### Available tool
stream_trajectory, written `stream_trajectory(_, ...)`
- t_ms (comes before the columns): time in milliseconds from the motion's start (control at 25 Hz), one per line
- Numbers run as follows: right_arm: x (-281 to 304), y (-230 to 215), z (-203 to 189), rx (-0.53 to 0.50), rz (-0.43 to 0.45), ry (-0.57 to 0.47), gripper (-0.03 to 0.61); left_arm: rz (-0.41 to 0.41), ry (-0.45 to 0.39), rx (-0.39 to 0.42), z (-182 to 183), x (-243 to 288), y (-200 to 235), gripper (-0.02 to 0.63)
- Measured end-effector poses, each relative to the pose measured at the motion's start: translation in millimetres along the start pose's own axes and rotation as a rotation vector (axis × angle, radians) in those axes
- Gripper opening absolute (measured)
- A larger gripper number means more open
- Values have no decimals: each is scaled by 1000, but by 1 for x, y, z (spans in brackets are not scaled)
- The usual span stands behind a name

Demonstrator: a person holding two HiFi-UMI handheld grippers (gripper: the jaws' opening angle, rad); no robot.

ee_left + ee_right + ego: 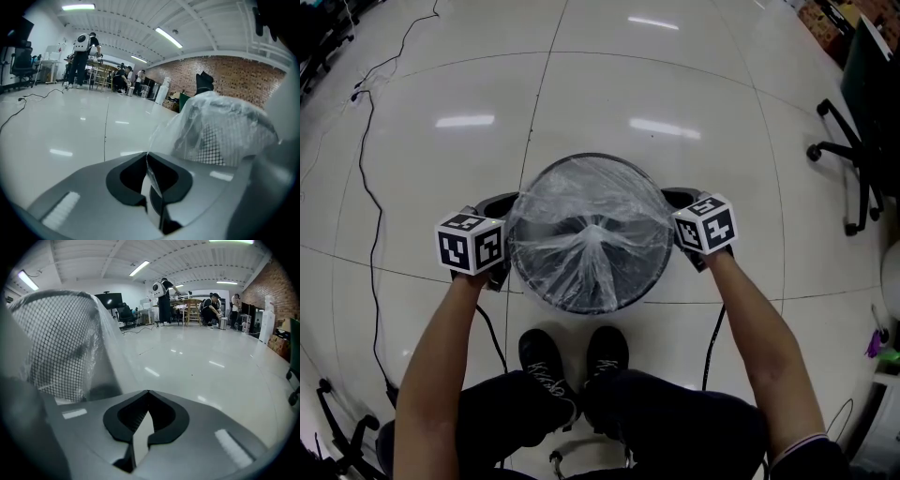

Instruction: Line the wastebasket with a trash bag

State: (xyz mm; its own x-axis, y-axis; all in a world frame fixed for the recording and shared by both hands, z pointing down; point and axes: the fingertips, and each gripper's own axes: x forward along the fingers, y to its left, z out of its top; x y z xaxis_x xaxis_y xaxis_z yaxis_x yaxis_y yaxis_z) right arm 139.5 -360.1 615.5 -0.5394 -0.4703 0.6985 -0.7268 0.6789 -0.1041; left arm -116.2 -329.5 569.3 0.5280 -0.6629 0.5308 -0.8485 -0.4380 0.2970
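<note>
On the glossy tiled floor, directly ahead of the person's black shoes, stands a round black mesh wastebasket. A clear trash bag covers its mouth, with the film drawn over the rim, down the outer mesh wall and gathered into a bunch at the centre.

The left gripper sits just beside the basket's left side. Its jaws are clenched, with a thin sliver of clear film pinched at the seam. The right gripper sits just beside the right side. Its jaws are pressed together, with nothing discernible between them.

A black cable trails across the floor to the left. An office chair stands well apart at the right.
</note>
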Motion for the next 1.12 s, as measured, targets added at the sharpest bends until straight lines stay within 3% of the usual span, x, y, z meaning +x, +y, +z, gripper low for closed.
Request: stream_trajectory(1120,33,6,-69,28,48,131,0,79,148,-101,-80,28,31,14)
